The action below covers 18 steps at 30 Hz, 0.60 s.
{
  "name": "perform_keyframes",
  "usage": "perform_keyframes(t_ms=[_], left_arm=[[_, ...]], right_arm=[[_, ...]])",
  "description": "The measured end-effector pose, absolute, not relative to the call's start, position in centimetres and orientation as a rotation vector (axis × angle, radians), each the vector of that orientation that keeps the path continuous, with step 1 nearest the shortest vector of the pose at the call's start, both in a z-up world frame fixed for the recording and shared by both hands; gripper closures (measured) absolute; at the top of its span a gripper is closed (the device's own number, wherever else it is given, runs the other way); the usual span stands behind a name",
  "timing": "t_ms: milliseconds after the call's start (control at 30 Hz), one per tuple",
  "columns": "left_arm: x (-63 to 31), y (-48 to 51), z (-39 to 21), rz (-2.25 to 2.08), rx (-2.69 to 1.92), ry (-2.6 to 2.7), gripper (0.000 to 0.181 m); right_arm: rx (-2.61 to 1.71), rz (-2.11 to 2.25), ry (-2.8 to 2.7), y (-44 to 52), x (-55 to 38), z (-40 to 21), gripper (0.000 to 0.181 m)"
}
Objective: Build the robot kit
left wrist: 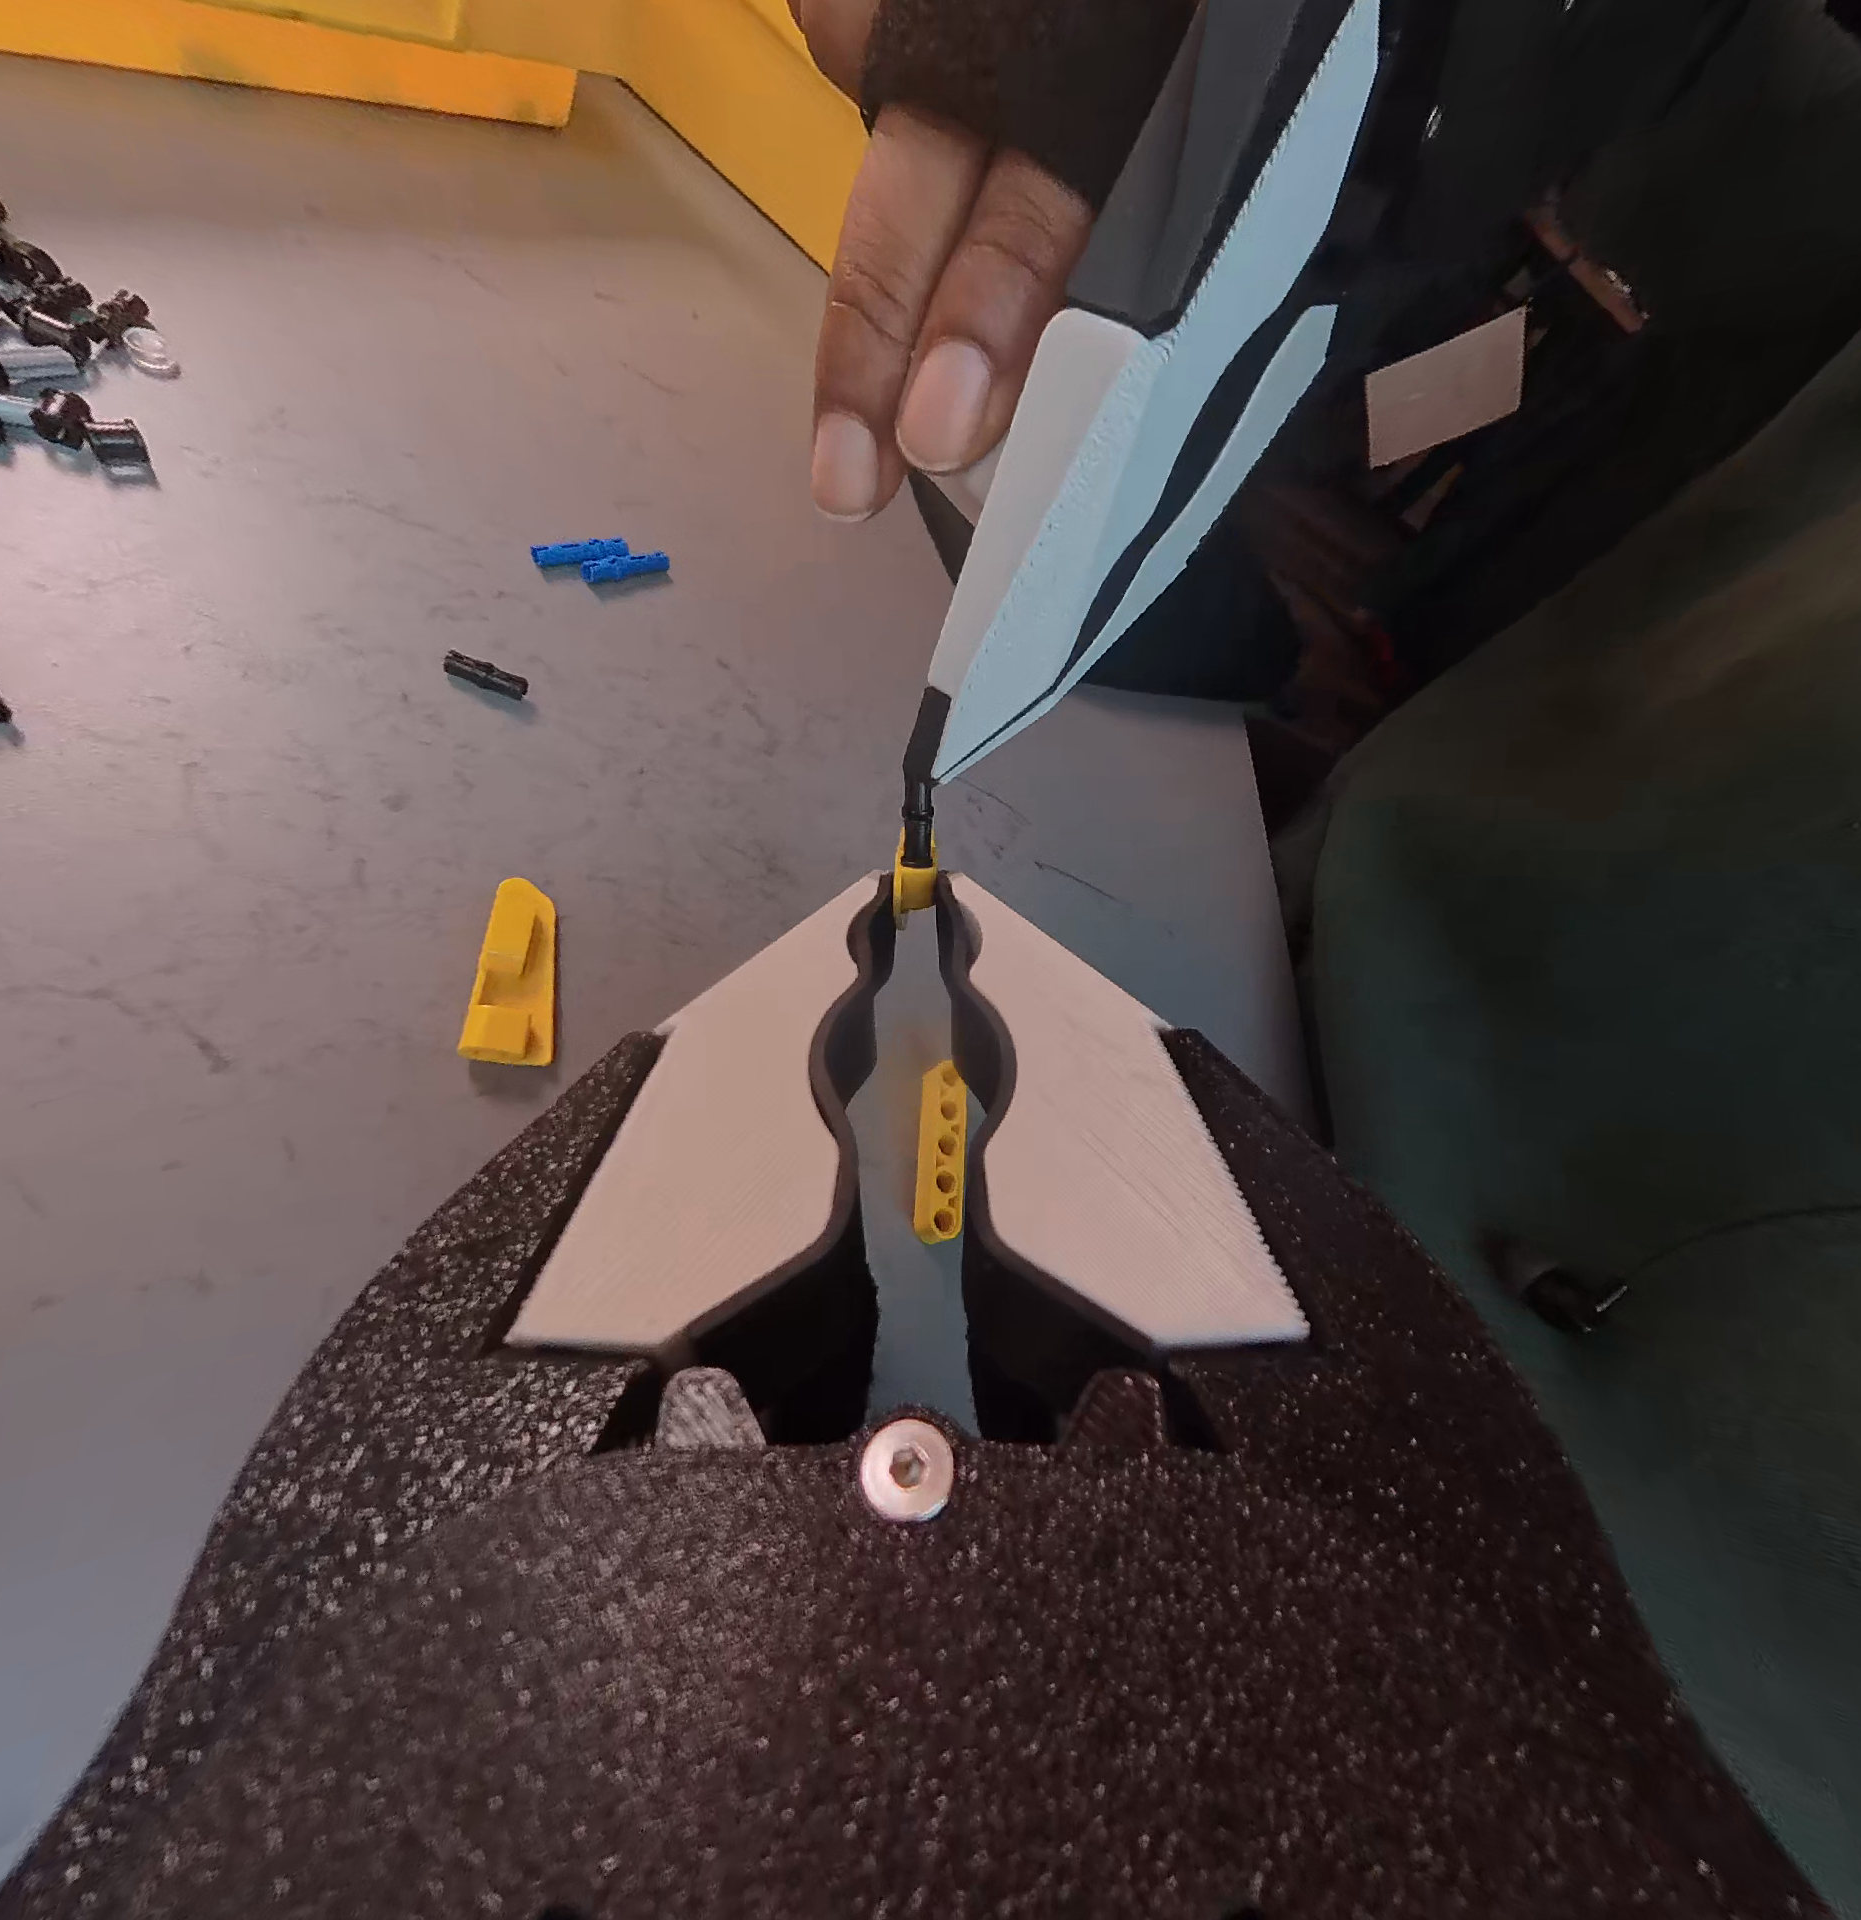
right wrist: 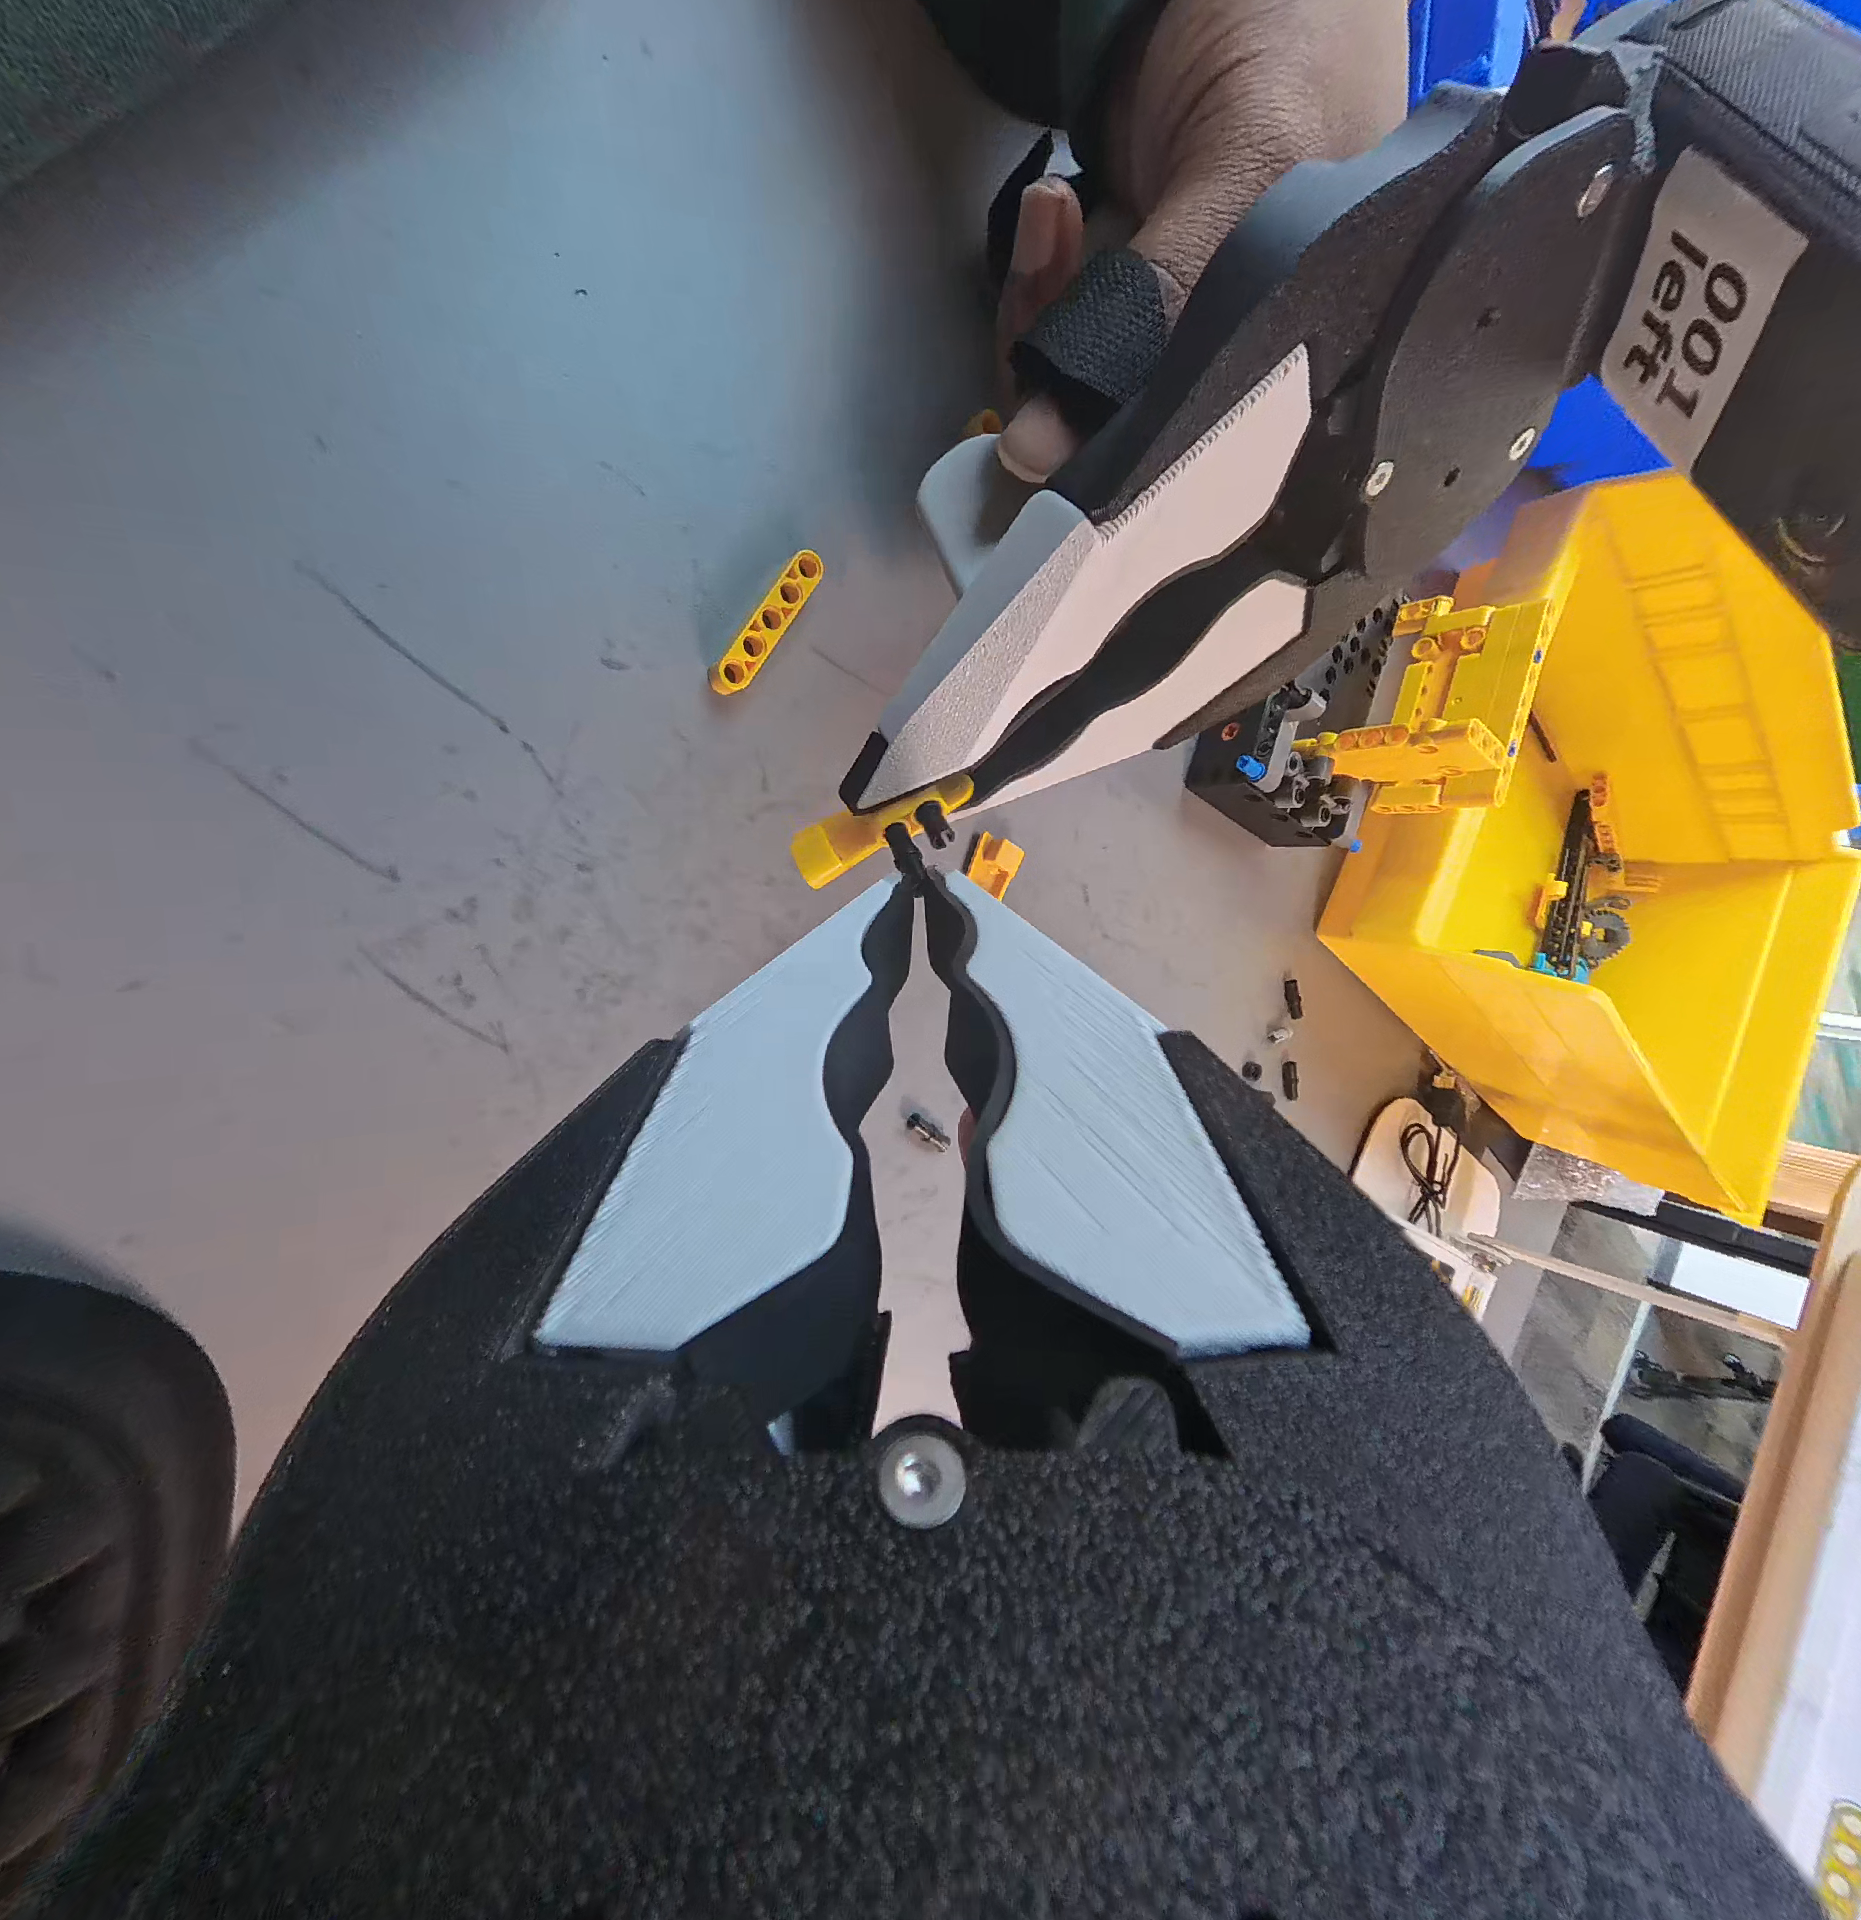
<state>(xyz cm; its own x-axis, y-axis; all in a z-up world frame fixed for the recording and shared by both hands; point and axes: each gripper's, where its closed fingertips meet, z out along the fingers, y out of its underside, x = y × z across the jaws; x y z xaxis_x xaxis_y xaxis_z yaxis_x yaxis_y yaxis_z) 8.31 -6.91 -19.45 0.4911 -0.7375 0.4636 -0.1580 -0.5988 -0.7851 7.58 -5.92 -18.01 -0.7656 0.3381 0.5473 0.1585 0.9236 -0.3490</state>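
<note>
A small yellow piece (left wrist: 913, 881) sits pinched at the tips of the left gripper (left wrist: 915, 894), jaws pressed onto it, up above the grey table (left wrist: 282, 831). Meeting it from above, the right gripper (right wrist: 921, 883) nips a black pin (right wrist: 908, 860) between closed tips, the pin's end seated in the yellow piece. A second black pin (right wrist: 936, 821) already sticks out beside it. Below on the table lies a yellow beam (left wrist: 940, 1151); left of it a yellow wedge (left wrist: 510, 975), a loose pin (left wrist: 485, 673), two blue pins (left wrist: 600, 557). A yellow bin (right wrist: 1591, 831) stands off to the side
</note>
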Motion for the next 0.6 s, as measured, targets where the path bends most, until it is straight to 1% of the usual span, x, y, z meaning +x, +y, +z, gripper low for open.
perform_keyframes(t_ms=[133, 200, 367, 500, 533, 600], left_arm=[[8.2, -6.3, -17.3, -1.097, -1.950, 0.686, 0.176], [8.1, -6.2, -17.6, -0.991, -1.966, 0.743, 0.175], [7.2, -5.9, -17.9, -0.981, -1.983, 0.703, 0.175], [6.7, -5.3, -18.3, -0.962, -1.992, 0.667, 0.175], [6.5, -5.1, -18.1, -0.959, -1.977, 0.653, 0.175], [6.0, -4.6, -17.4, -0.945, -1.930, 0.625, 0.175]], right_arm=[[-0.357, 0.400, -2.440, -6.1, 8.1, -18.3, 0.181], [-0.323, 0.362, -2.402, -6.1, 7.6, -17.5, 0.181], [-0.346, 0.327, -2.435, -5.5, 7.4, -17.5, 0.181], [-0.599, 0.346, -2.367, -2.5, 7.1, -18.4, 0.181], [-0.702, 0.374, -2.332, -1.6, 7.1, -18.5, 0.179], [-0.934, 0.442, -2.227, 0.4, 6.9, -18.5, 0.170]])
